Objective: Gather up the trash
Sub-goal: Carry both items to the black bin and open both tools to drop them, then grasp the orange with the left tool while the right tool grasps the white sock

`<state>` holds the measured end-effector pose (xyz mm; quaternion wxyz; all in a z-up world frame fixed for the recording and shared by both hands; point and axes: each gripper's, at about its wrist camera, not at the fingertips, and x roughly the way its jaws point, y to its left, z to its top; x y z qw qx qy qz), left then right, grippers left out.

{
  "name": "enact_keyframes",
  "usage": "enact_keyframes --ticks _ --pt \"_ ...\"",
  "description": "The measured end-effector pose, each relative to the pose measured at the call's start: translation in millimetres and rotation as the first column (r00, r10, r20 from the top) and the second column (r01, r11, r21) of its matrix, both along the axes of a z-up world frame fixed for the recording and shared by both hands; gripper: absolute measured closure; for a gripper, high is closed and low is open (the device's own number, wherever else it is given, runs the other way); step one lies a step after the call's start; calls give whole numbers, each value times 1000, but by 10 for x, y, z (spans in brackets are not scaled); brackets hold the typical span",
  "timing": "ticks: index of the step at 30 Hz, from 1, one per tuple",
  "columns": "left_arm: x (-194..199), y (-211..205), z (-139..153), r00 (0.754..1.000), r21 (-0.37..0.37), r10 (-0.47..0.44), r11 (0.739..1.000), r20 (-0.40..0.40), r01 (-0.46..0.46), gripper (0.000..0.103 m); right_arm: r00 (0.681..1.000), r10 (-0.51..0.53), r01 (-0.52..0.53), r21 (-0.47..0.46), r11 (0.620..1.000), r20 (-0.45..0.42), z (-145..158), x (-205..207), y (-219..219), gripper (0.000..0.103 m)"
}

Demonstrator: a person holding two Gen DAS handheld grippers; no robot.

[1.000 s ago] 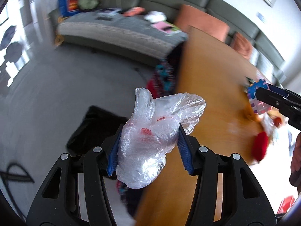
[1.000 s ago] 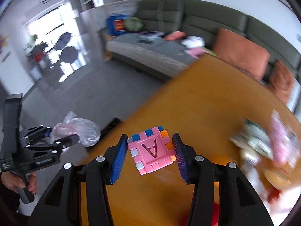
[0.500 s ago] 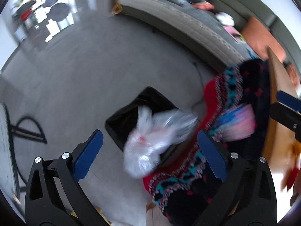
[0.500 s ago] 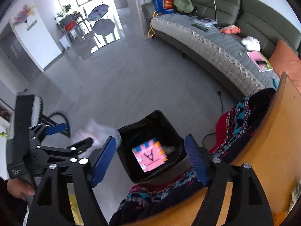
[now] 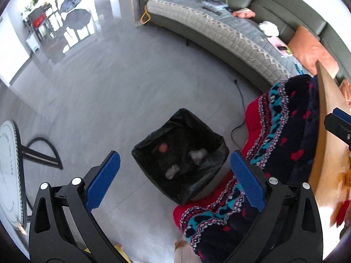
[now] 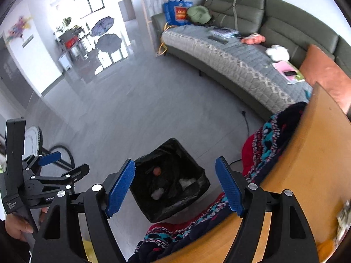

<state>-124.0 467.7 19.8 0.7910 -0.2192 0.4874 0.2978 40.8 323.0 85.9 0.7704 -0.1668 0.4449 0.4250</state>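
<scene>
Grey floor fills both views, with the wooden tabletop [image 6: 307,164] at right. Below me sits the black-lined bin [image 5: 182,160] holding light, crumpled scraps [image 5: 198,155] — soft, pinch anywhere. I have the left hand-held gripper [image 5: 175,179] and right hand-held gripper [image 6: 175,186] spread apart, empty.

Glossy black plastic bin liner [image 5: 197,182]
</scene>
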Motion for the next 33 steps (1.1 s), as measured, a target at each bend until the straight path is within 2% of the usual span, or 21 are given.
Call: enact_keyframes --ticks 7,14,21,29,33 --pt "255 -465 305 992 30 -122 992 43 121 6 994 -103 101 52 994 36 322 53 -673 27" --pt "662 -1206 540 953 79 -296 954 71 290 6 969 -230 223 87 971 84 577 130 -1514 27" --pt "1098 -2054 635 883 87 -462 886 86 455 6 924 -368 359 97 928 101 637 281 -2381 26" --pt "1507 -2839 651 801 78 -592 806 83 587 6 855 -512 504 100 858 87 555 438 -3338 26" --pt "1733 -3273 605 752 71 -656 755 69 652 6 823 -564 557 102 824 65 486 501 -3752 26"
